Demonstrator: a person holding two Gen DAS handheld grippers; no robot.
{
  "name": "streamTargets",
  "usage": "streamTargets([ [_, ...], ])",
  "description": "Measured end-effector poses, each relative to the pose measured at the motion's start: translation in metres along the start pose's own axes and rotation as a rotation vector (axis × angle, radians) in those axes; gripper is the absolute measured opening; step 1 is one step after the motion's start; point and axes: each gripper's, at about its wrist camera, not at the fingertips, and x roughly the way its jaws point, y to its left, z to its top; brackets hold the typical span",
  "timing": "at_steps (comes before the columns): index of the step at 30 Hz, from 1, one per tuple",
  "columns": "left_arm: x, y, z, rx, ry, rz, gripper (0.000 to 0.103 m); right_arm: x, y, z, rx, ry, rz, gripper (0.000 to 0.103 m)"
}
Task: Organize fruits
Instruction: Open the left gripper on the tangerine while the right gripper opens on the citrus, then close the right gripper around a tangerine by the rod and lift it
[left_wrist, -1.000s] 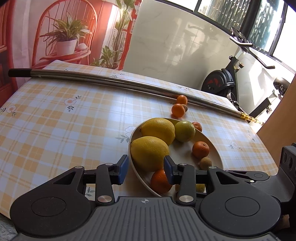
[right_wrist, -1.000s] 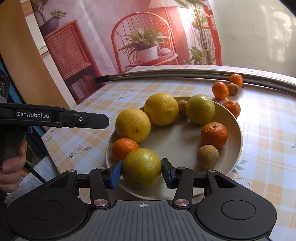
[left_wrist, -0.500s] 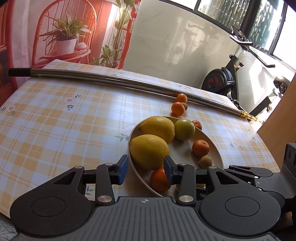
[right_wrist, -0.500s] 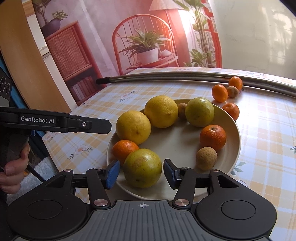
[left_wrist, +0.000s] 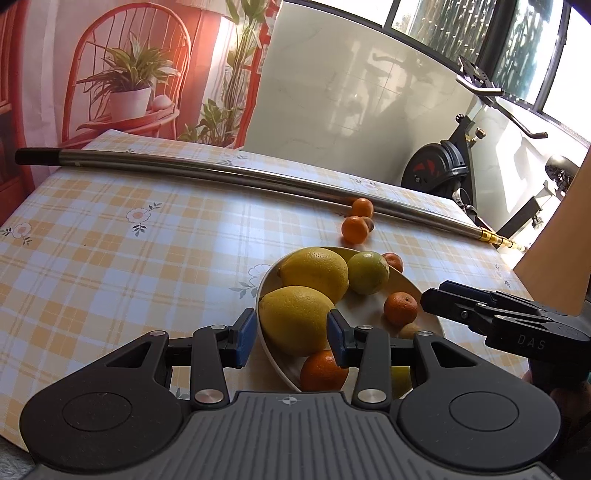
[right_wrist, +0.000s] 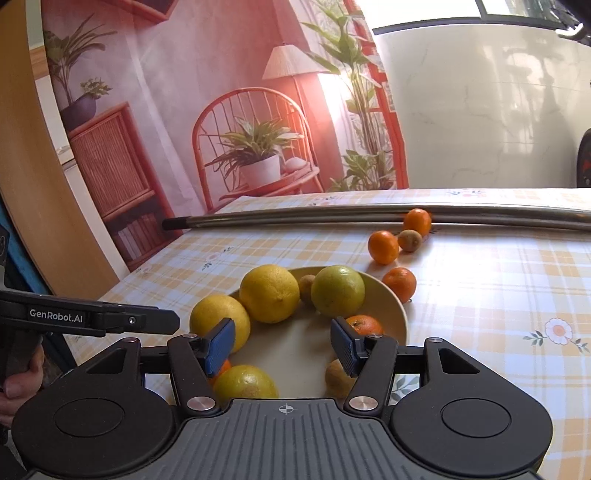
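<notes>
Fruit-crowded plate (right_wrist: 400, 317) centre bare; metal pole (right_wrist: 332, 215) behind.

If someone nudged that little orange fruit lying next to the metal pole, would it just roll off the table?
The small orange fruit is round and lies on flat cloth, so it would probably roll easily. The metal pole right behind it would likely stop it going that way. Toward the plate nothing blocks it, so it may wander. It looks firm enough to take a gentle push.
</notes>
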Motion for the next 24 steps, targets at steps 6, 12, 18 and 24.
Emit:
streamTargets([
  [6,-0.002,0.003,0.022,-0.003,-0.043,0.01,0.043,-0.002,-0.035,0.017,0.03,-0.069,-0.093,0.054],
  [12,-0.006,0.005,0.047,-0.007,-0.096,0.036,0.043,0.005,-0.065,0.03,0.027,-0.094,-0.156,0.052],
  [18,-0.003,0.002,0.056,-0.017,-0.128,0.043,0.044,0.03,-0.086,0.039,0.076,0.003,-0.147,0.043],
  [24,0.007,0.006,0.044,-0.05,-0.094,0.037,0.044,0.061,-0.087,0.042,0.107,0.062,-0.127,0.041],
])
